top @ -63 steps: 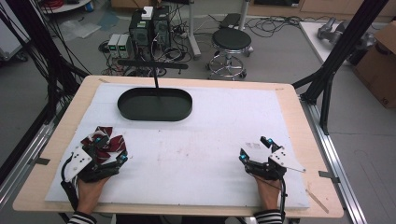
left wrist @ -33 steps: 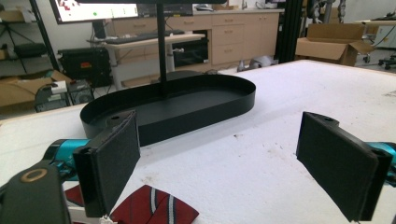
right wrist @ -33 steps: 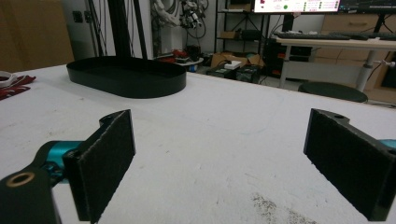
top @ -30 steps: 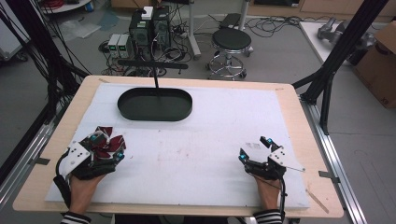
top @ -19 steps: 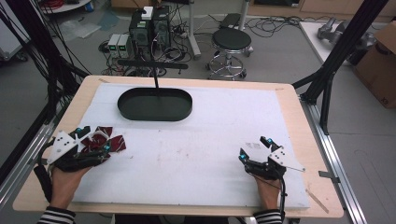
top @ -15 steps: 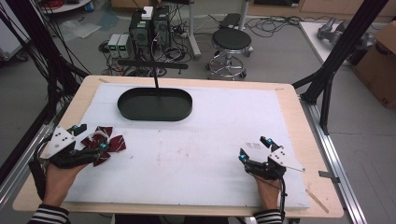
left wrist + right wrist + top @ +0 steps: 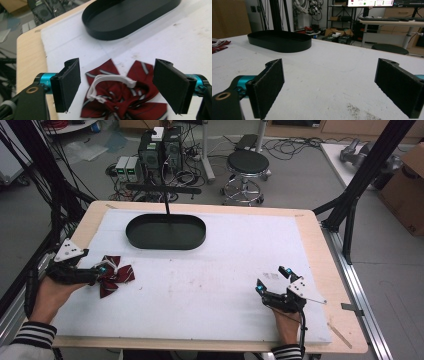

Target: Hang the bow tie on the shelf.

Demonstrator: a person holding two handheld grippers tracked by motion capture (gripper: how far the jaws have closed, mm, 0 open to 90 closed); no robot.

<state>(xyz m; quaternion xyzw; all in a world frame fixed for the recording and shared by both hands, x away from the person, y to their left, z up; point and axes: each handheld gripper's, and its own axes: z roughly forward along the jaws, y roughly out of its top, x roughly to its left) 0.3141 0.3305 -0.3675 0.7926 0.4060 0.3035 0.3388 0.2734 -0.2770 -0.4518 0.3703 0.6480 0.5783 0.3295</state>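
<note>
White sheeting covers most of the wooden surface [image 7: 320,250], and on it we take the black oval tray [image 7: 166,231] at the far middle as our landmark. Nearer to the person than the tray and off to its left lies a dark red bow [image 7: 114,274] with thin pale stripes; it rests on the white sheet, well apart from the tray. In the left gripper view we see the bow [image 7: 120,97] lying with a white plastic clip [image 7: 107,83] on top of its knot, and the tray [image 7: 130,18] is beyond it. The left tongs [image 7: 102,270] are released: the two black pads [image 7: 68,83] stand wide apart on either side of the bow, and we cannot tell if any pad touches the cloth. The person's left hand [image 7: 47,292] holds this gripper close to the left edge of the surface. The right tongs [image 7: 272,279] are also released and hold nothing; they stay low over the bare white sheet, nearer to the person than the tray and well to its right. In the right gripper view the tray [image 7: 279,40] stands far ahead, left of the open pads [image 7: 265,87].
</note>
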